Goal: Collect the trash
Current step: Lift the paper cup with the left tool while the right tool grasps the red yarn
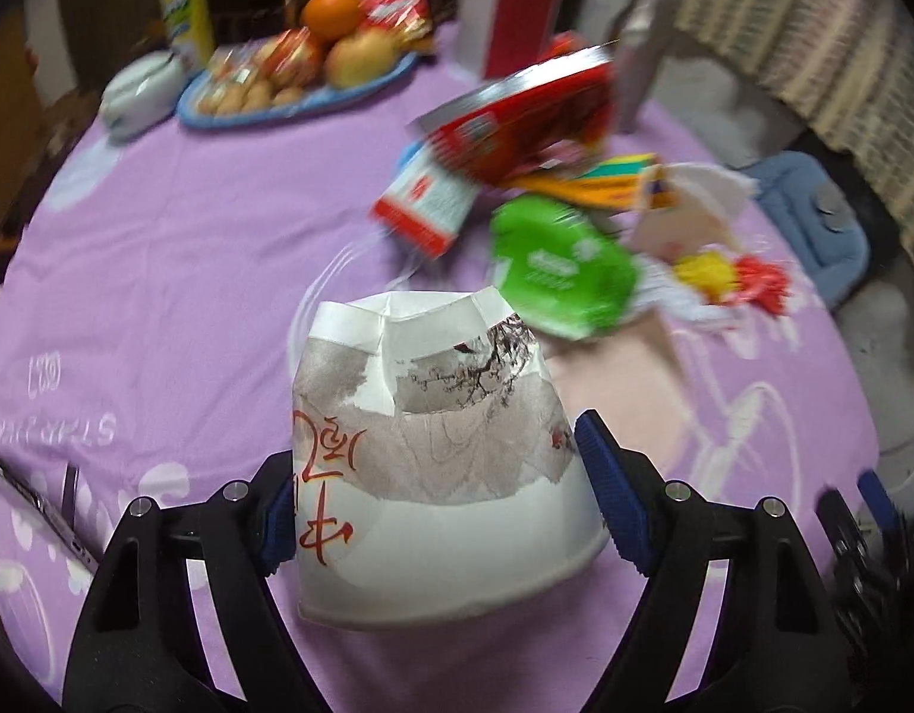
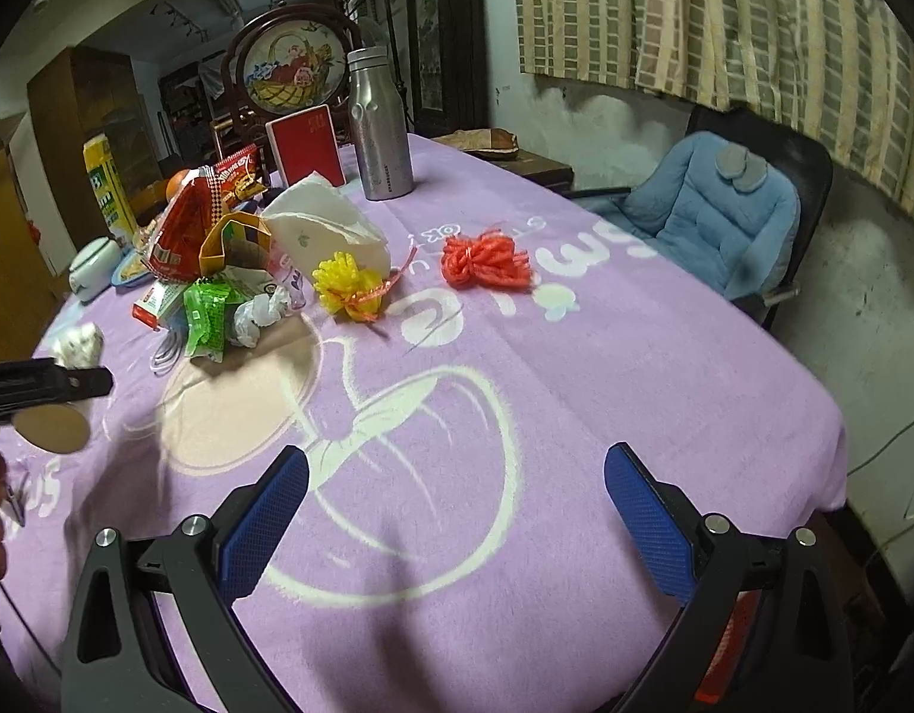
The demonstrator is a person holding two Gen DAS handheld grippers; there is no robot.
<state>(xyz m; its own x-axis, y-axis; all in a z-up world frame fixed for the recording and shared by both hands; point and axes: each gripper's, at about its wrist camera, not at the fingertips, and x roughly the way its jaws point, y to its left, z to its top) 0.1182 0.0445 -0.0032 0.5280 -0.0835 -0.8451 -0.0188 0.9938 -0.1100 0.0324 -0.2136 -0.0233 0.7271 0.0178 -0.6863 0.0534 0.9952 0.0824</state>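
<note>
My left gripper (image 1: 436, 475) is shut on a crumpled white paper cup (image 1: 433, 463) with grey and red print, held above the purple tablecloth (image 1: 189, 273). The cup's open mouth (image 2: 53, 425) shows at the left of the right wrist view, under the left gripper. A trash pile lies beyond: a red snack bag (image 1: 516, 125), a red-white carton (image 1: 424, 202), a green wrapper (image 1: 561, 270), a white tissue (image 2: 326, 220), a yellow string bundle (image 2: 347, 285) and a red string bundle (image 2: 487, 261). My right gripper (image 2: 457, 499) is open and empty over the tablecloth.
A blue plate of fruit and snacks (image 1: 290, 77), a red box (image 1: 507, 24), a steel bottle (image 2: 380, 125), a yellow carton (image 1: 183, 0) and a small white container (image 1: 142, 92) stand at the far side. A blue padded chair (image 2: 712, 208) stands at the right.
</note>
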